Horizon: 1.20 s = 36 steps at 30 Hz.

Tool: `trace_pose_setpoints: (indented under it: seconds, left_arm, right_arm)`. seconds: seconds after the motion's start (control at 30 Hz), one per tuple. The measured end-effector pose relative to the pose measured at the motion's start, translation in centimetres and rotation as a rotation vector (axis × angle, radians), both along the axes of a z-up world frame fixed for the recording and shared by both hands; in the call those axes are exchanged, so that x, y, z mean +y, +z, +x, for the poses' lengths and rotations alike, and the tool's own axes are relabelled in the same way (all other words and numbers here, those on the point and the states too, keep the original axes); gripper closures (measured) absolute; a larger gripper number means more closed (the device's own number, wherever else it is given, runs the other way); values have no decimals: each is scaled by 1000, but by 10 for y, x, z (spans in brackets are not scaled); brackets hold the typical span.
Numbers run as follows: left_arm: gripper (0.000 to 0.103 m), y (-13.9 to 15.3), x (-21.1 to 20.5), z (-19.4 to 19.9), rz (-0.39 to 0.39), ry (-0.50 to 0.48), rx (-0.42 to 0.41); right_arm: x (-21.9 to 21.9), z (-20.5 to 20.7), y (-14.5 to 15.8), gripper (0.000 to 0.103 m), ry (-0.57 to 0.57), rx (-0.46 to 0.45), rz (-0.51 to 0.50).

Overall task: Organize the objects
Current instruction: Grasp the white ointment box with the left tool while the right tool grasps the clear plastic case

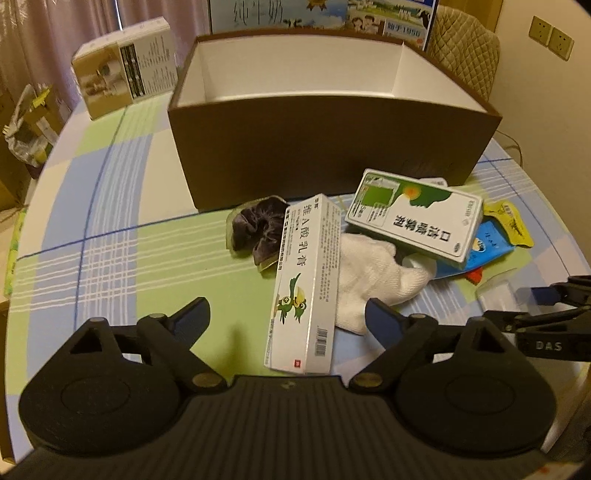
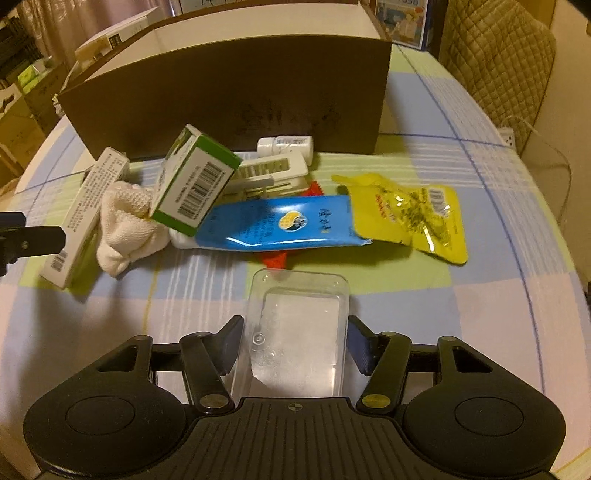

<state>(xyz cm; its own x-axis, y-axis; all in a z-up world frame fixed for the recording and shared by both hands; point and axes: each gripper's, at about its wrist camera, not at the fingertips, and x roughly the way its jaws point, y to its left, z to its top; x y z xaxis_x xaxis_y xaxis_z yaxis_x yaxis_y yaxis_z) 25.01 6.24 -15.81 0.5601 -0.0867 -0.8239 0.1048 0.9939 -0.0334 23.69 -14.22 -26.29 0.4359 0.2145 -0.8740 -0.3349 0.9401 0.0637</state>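
Note:
My left gripper point(image 1: 286, 317) is open, and its fingers straddle the near end of a long white ointment box point(image 1: 303, 280) without touching it. Beyond it lie a purple scrunchie point(image 1: 255, 229), a white knit glove point(image 1: 373, 273) and a green-and-white box point(image 1: 413, 214) that leans on the pile. My right gripper point(image 2: 295, 341) is shut on a clear plastic case point(image 2: 299, 325) low over the table. Past the case lie a blue tube point(image 2: 280, 225), a yellow sachet point(image 2: 410, 214), a white bottle point(image 2: 284, 146) and a white slotted plastic piece point(image 2: 266, 170). An open brown box point(image 1: 332, 147) with a white inside stands behind.
A printed carton point(image 1: 125, 70) stands at the back left and a milk carton point(image 1: 317, 14) behind the brown box. A quilted chair point(image 2: 498, 55) is at the back right. The round table with its checked cloth point(image 1: 103, 236) drops off on both sides.

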Motion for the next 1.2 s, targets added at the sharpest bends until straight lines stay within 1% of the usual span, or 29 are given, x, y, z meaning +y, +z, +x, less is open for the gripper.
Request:
trace_pose_setpoints:
  seconds: [0.13,0.2,0.27,0.3,0.37,0.43,0.5,0.6,0.67,0.7,0.77,0.87,0.9,1.07,1.2]
  left_arm:
    - [25,-10,-1,8,-17,-7,20]
    - [30,-12,-3,10,-23,-24,26]
    - [33,-15,-5,12,-26,-41,30]
    - [36,-17,-5,13,-28,-40,35]
    - [39,-19,-3,15,-51,-40,43]
    - [47,-19,1,18,-72,-36,45]
    - [49,-20,2,20,-75,-33,46]
    - [49,-23,0,26,-86,-53,47]
    - [49,-28,0,31,-100,-58,64]
    - [49,-30,2,34,-121,-57,73]
    - [52,-32,6,37,-159,-51,88]
    - [63,-31,10,38,-196,-38,96]
    - [63,-30,9,38,-197,-35,97]
    - [64,-24,2,35,-154,-20,94]
    - [64,-16,0,32,-127,-4,73]
  right_arm:
    - [-1,2,-1,47,3,-2,4]
    - [-1,2,-1,47,2,1,3]
    - [-2,4,-2,48,6,3,-1]
    - [-2,3,-2,48,10,1,-4]
    - [-2,3,-1,48,13,0,-4]
    - [-2,2,-1,48,13,-1,-2]
    - [-1,0,-1,48,17,-4,-7]
    - [1,-2,-2,48,34,-9,-19]
    - [1,-1,-3,48,38,-11,-20]
    - [0,-1,-2,48,39,-12,-20]
    - [0,-2,-3,48,41,-13,-19]
    - [0,-2,-2,49,42,-14,-18]
    - [0,-2,-2,49,43,-14,-19]
    - [-1,-2,-2,49,40,-12,-16]
    - [-5,-1,0,49,32,-2,-7]
